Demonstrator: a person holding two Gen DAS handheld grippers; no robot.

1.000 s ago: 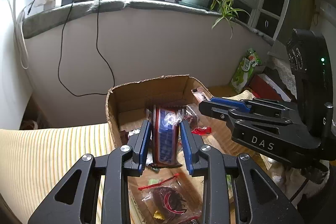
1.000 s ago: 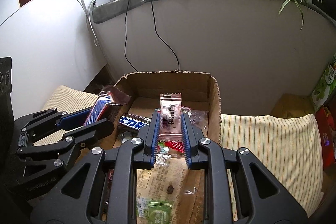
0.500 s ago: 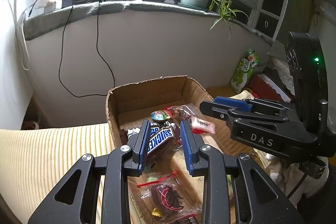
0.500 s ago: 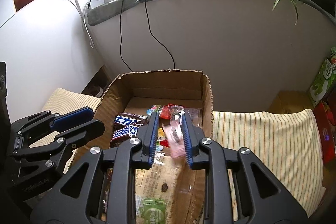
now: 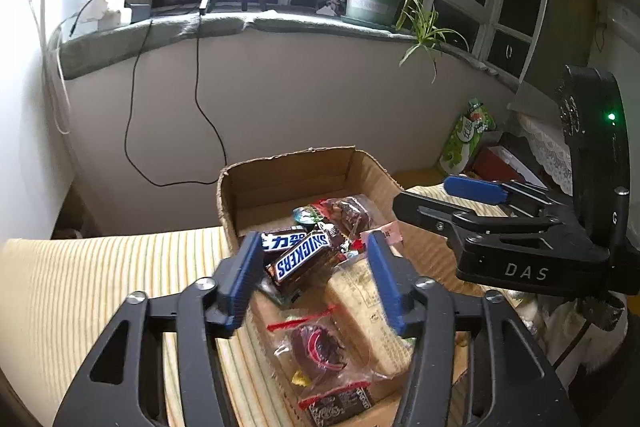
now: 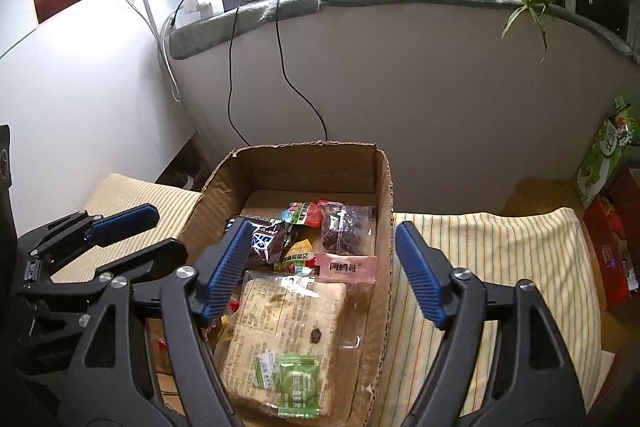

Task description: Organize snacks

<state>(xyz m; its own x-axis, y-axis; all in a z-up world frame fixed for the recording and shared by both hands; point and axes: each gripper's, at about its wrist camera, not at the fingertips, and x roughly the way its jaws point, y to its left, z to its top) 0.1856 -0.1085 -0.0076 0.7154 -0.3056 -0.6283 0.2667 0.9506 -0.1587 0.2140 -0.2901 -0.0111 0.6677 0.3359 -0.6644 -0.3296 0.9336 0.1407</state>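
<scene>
A: Since a second ago you have let go with both tools. Your left gripper (image 5: 310, 273) held the Snickers (image 5: 303, 259) on end then; its jaws have just been opening and the bar now lies flat in the box (image 5: 280, 183), below the gap, touching neither pad. Your right gripper (image 6: 320, 269) held the pink sachet (image 6: 346, 269); those jaws have just been opening too, and the sachet lies loose on the pile.

B: So both stand open and empty?

A: Yes, wide apart, nothing pressed. The right one also shows at the right of your left view, over the box's right wall.

B: How much room at the edges?

A: The box is open-topped with a ragged, torn rim. Its far end is bare cardboard floor; the snacks crowd the near half. A ribbed, striped cloth (image 6: 492, 255) lies on both sides of it, bare beside the walls. A plain wall stands just behind.

B: Materials?

A: Corrugated brown card, glossy film wrappers, clear crinkled bags (image 6: 346, 227) of dark red fruit, and a big flat pack (image 6: 286, 323) with a green sachet (image 6: 298, 383) on it.

B: Anything to read?

A: "SNICKERS" in blue on white; a second bar (image 5: 282, 239) beside it in Chinese characters; Chinese print on the pink sachet; "DAS" on your right tool's body.
</scene>
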